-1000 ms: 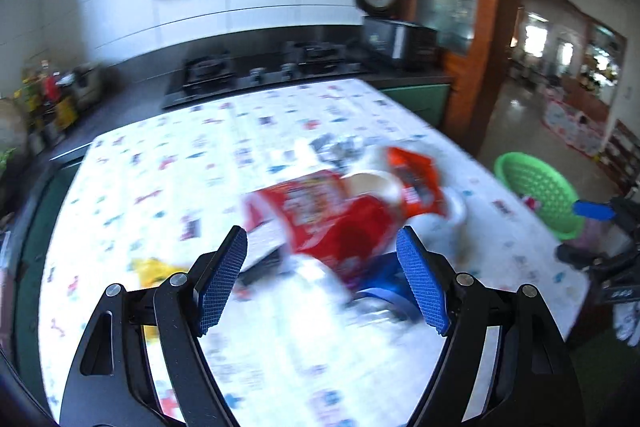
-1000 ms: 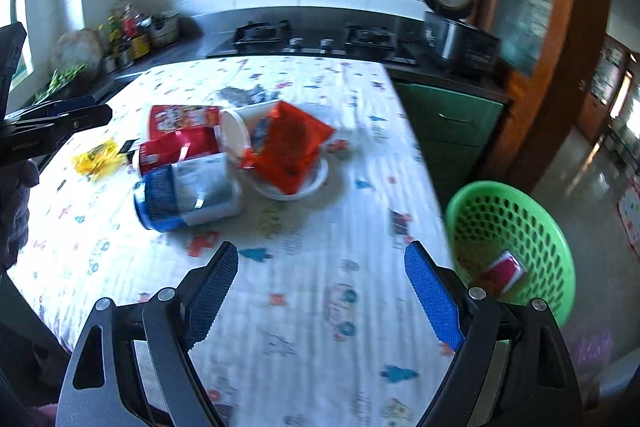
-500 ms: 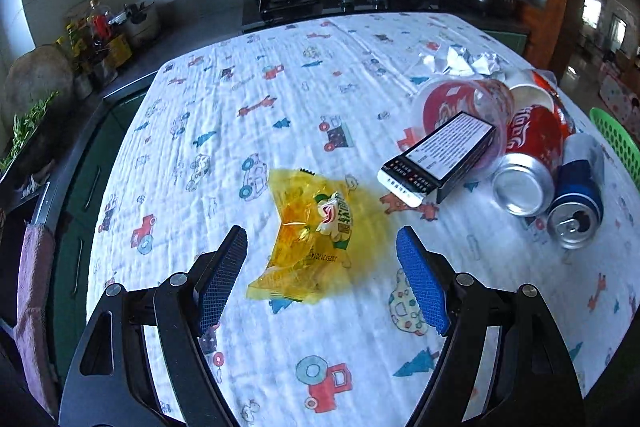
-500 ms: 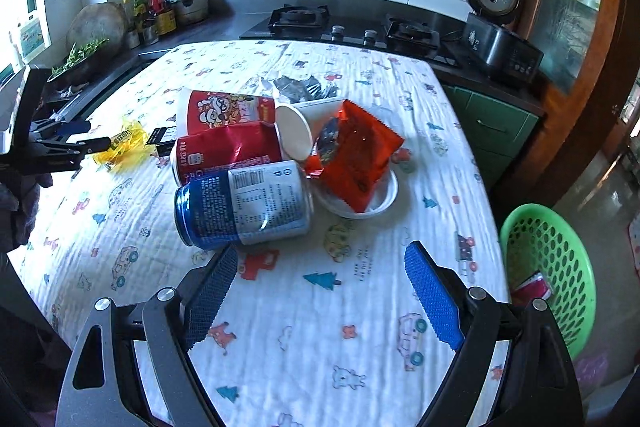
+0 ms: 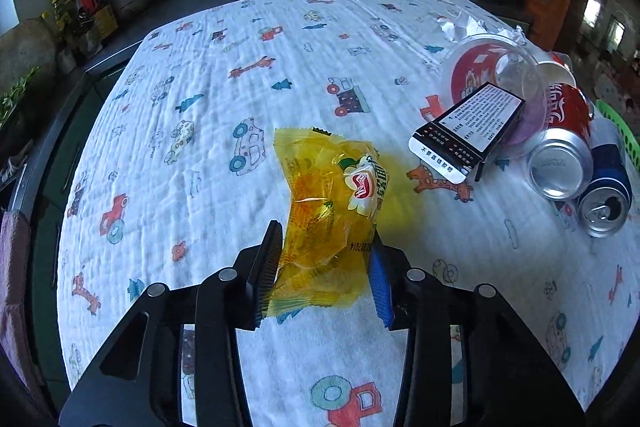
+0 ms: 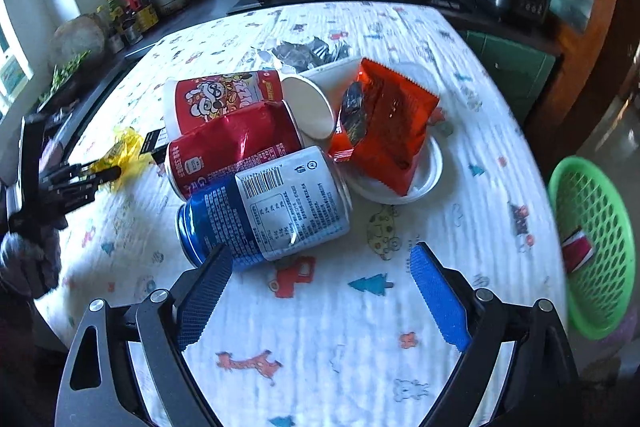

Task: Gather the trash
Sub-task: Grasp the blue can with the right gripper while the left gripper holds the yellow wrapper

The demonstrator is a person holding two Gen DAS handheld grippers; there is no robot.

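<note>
A yellow snack wrapper [image 5: 328, 195] lies on the patterned tablecloth [image 5: 200, 107]. My left gripper [image 5: 325, 263] has its jaws closing on the wrapper's near end, with both pads against its sides. In the right wrist view the same wrapper [image 6: 122, 147] and left gripper [image 6: 100, 173] show at the far left. My right gripper [image 6: 320, 283] hovers over the cloth with jaws opening and nothing between them. A blue can [image 6: 264, 203] lies just beyond its left finger. Behind the can are a dented red can [image 6: 236, 151], a red cup [image 6: 224, 95] and an orange bag [image 6: 384, 127].
A green basket [image 6: 592, 211] with a red packet in it stands off the table's right edge. A black box [image 5: 468, 131] leans by the cans. A white paper cup [image 6: 312, 111], white plate [image 6: 428, 175] and crumpled foil [image 6: 304, 51] lie mid-table. A stove and jars line the far counter.
My left gripper swung left from the can pile, came down over the yellow wrapper, and its jaws narrowed onto it. My right gripper moved in closer to the blue can and widened.
</note>
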